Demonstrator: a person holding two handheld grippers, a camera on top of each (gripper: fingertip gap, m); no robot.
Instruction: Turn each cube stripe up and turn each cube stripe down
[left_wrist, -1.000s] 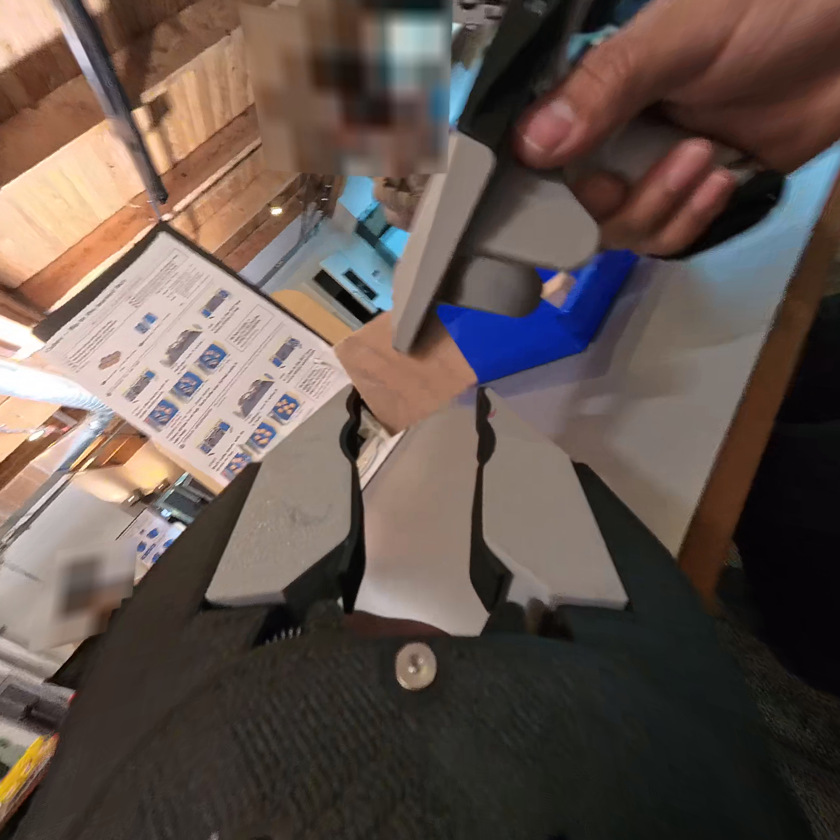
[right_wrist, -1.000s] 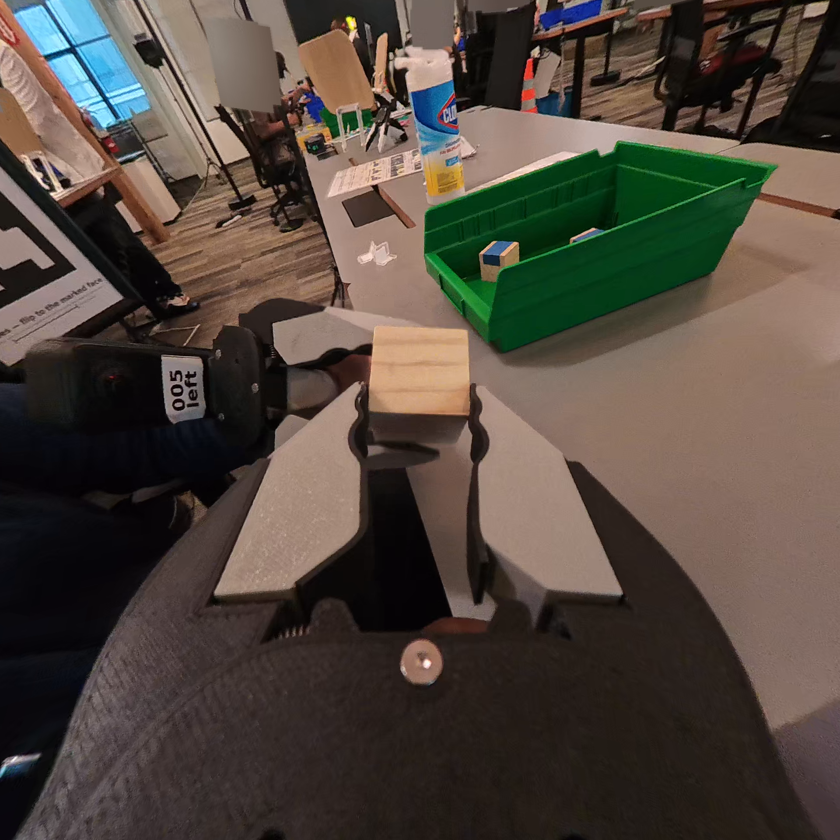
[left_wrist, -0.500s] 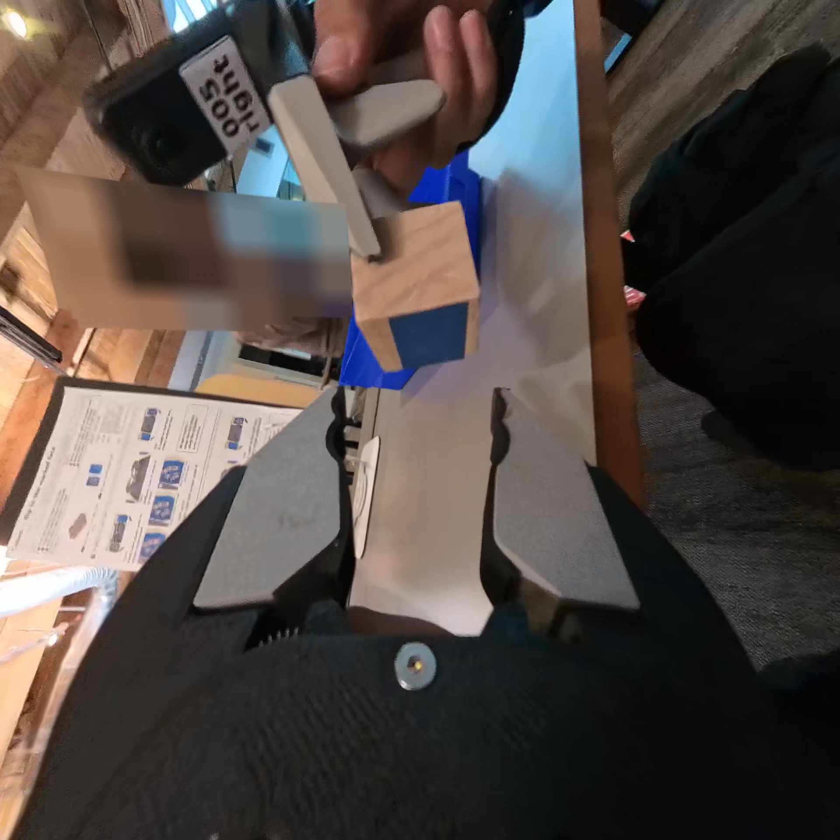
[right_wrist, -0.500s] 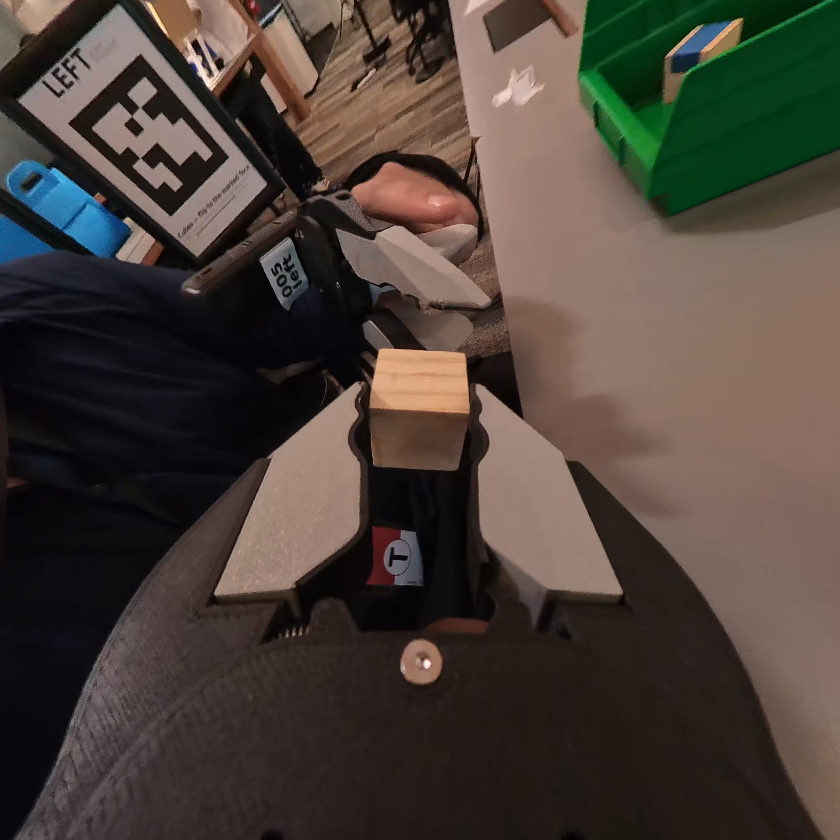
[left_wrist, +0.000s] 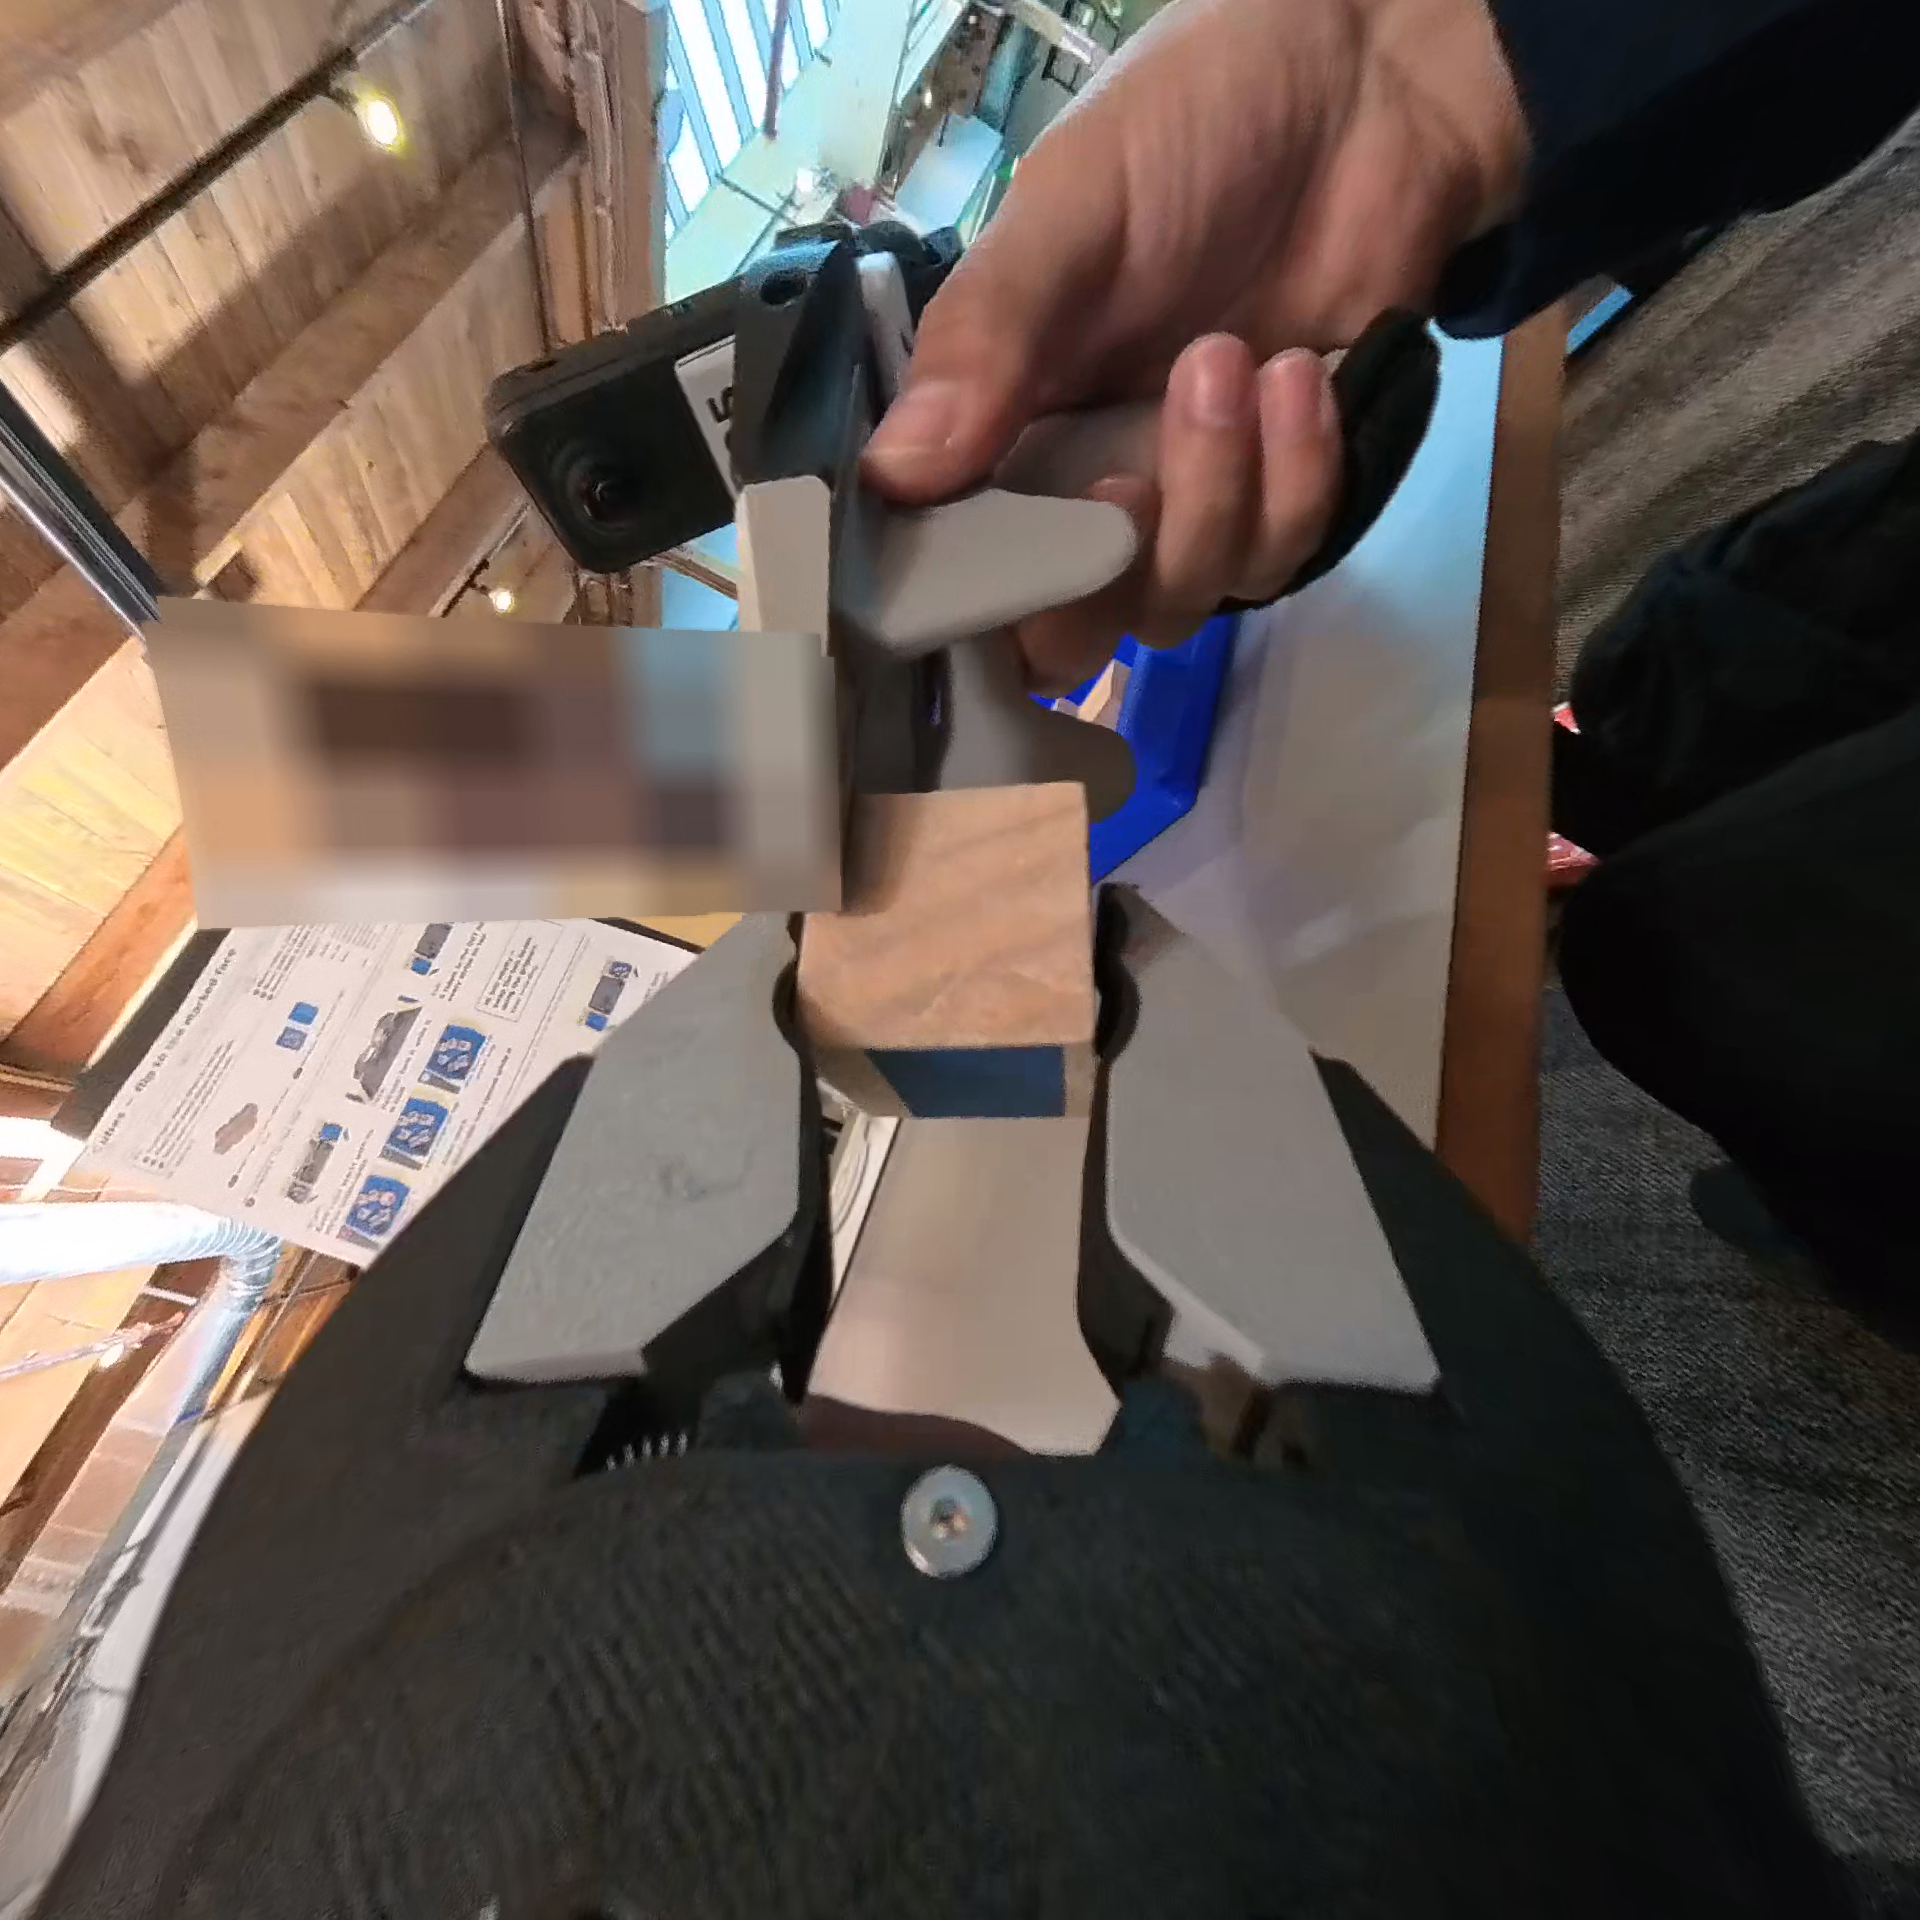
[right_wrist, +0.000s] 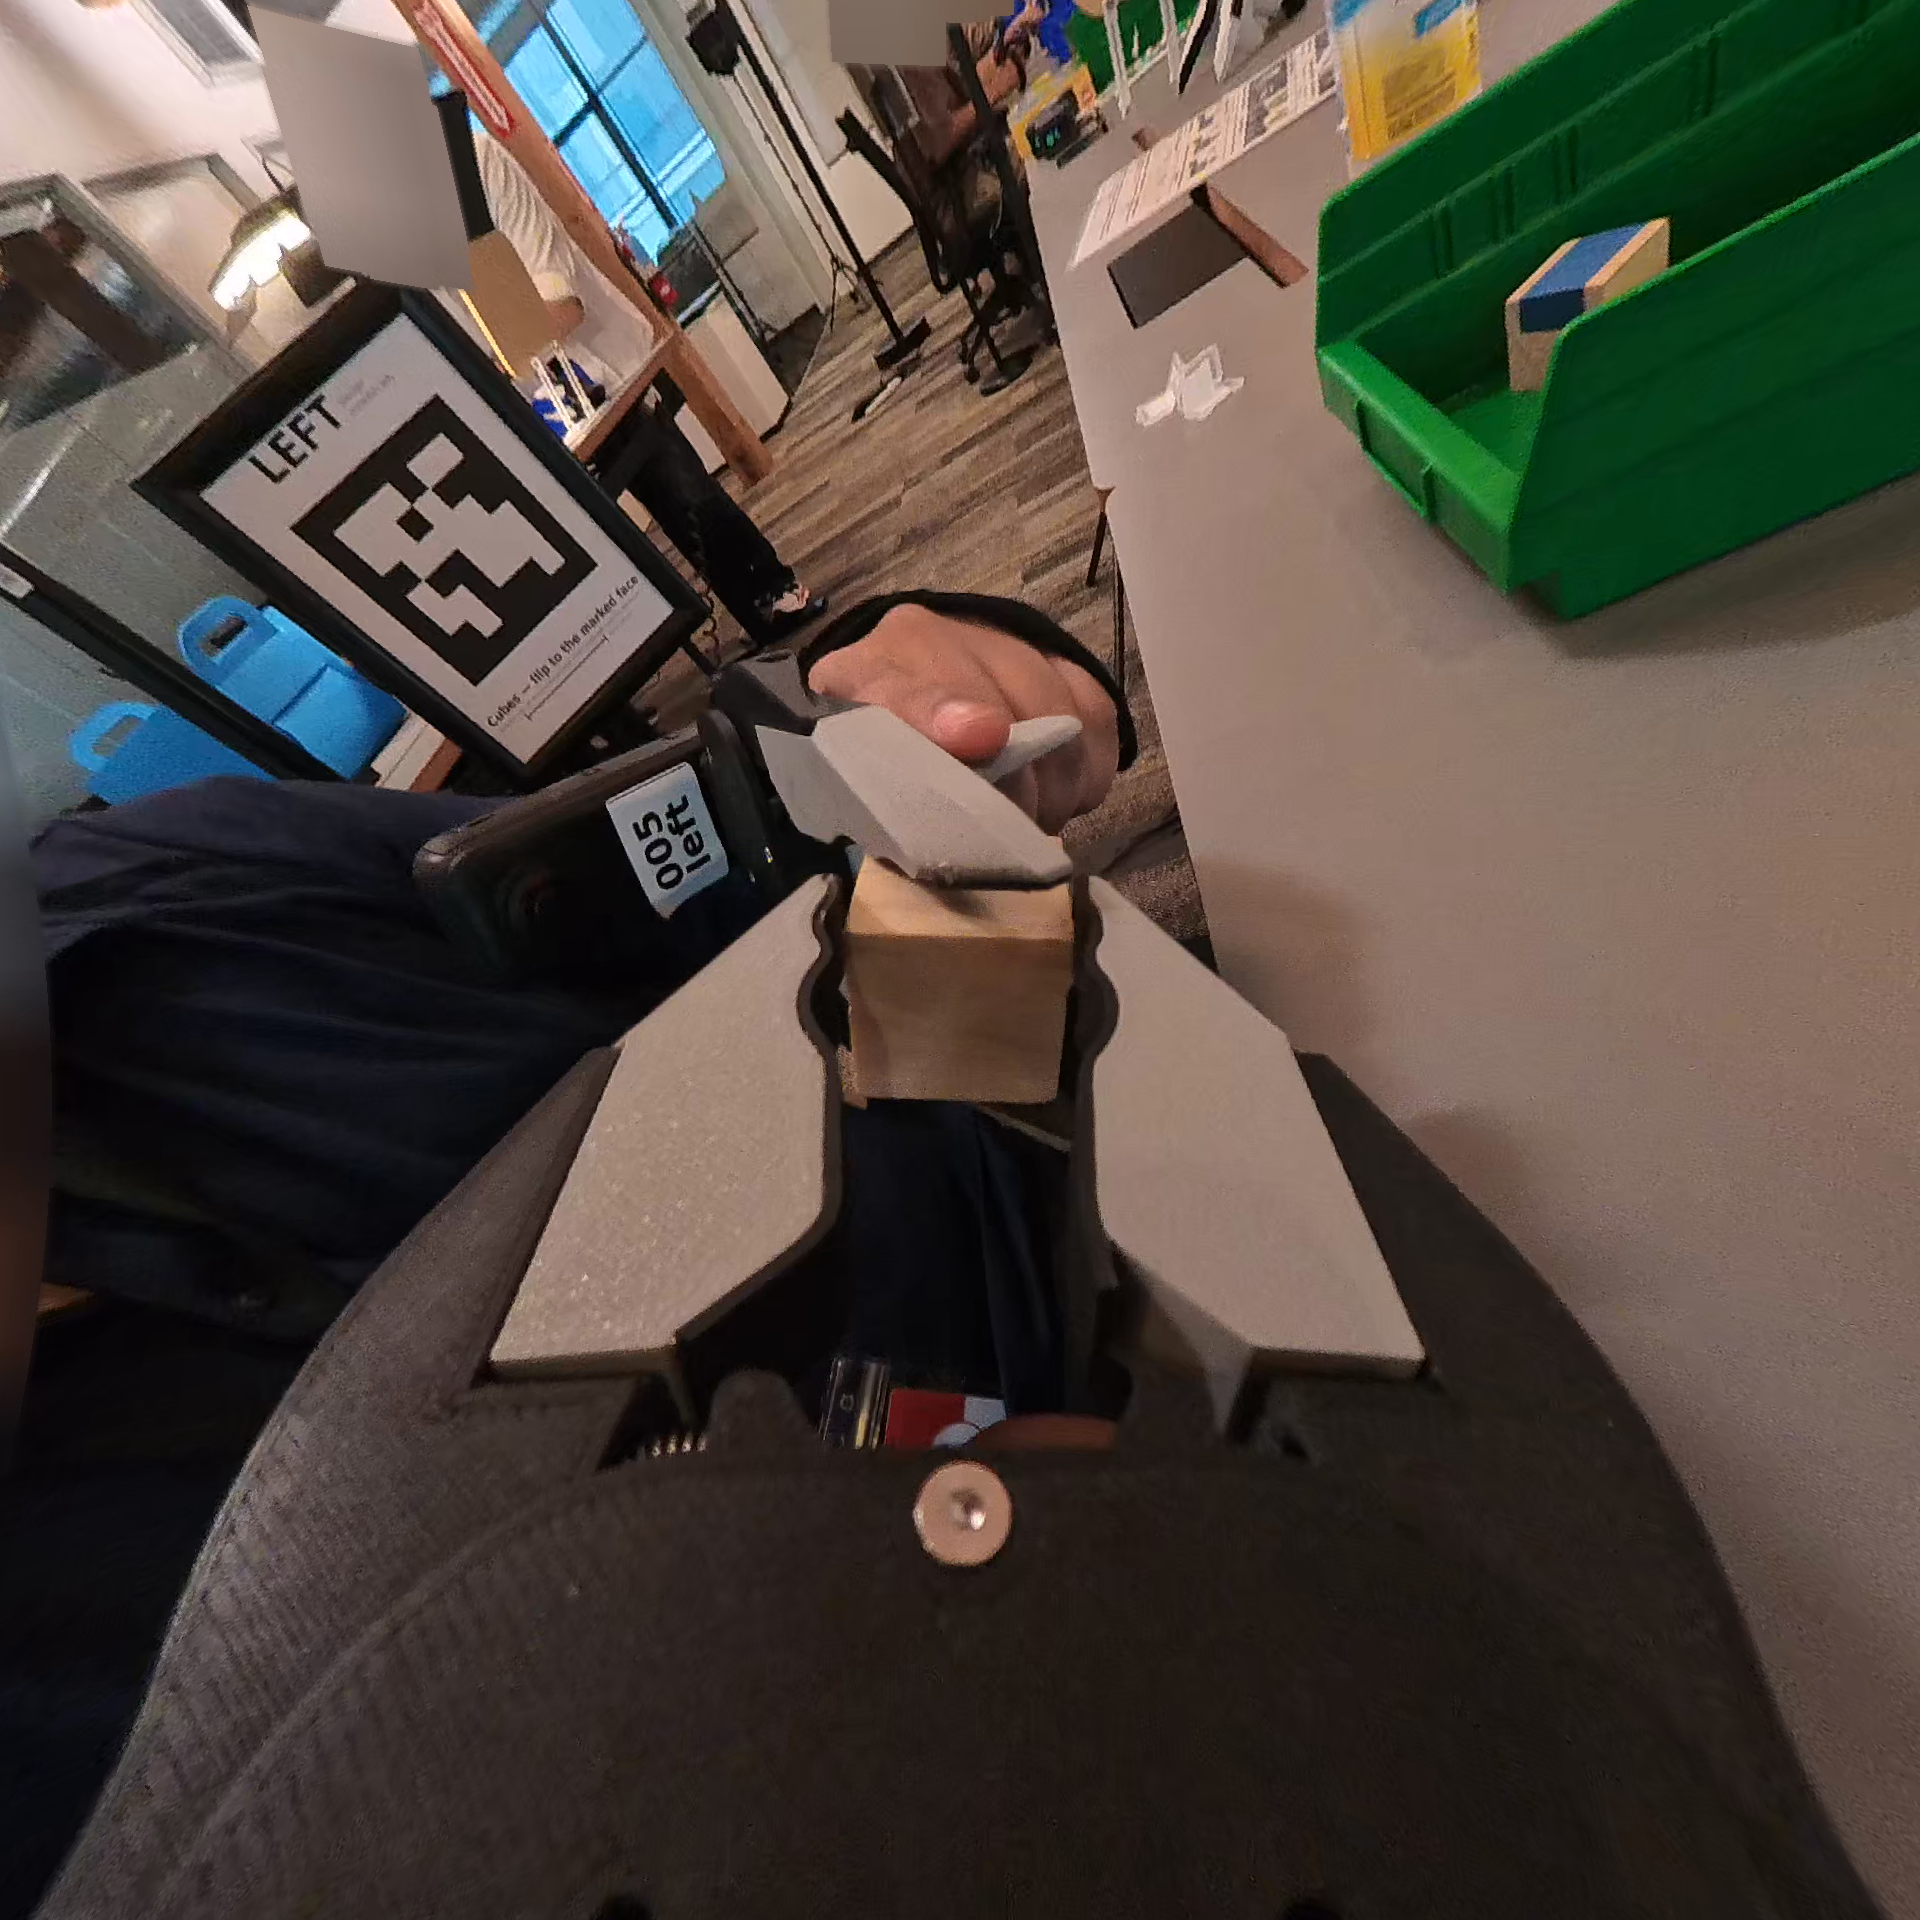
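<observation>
Both grippers meet on one wooden cube (right_wrist: 958, 987) off the table edge: the right gripper (right_wrist: 958, 951) pinches its sides, while the left gripper (left_wrist: 945, 987) brackets it, contact unclear. Its blue stripe (left_wrist: 977, 1081) shows only in the left wrist view. A second cube (right_wrist: 1584, 301) sits half-hidden in the green bin (right_wrist: 1662, 457).

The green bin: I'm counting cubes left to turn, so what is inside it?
Inside the green bin one wooden cube shows, its blue stripe facing up. The bin's front wall and the picture's edge hide the rest of the floor, so more cubes may lie unseen.
</observation>
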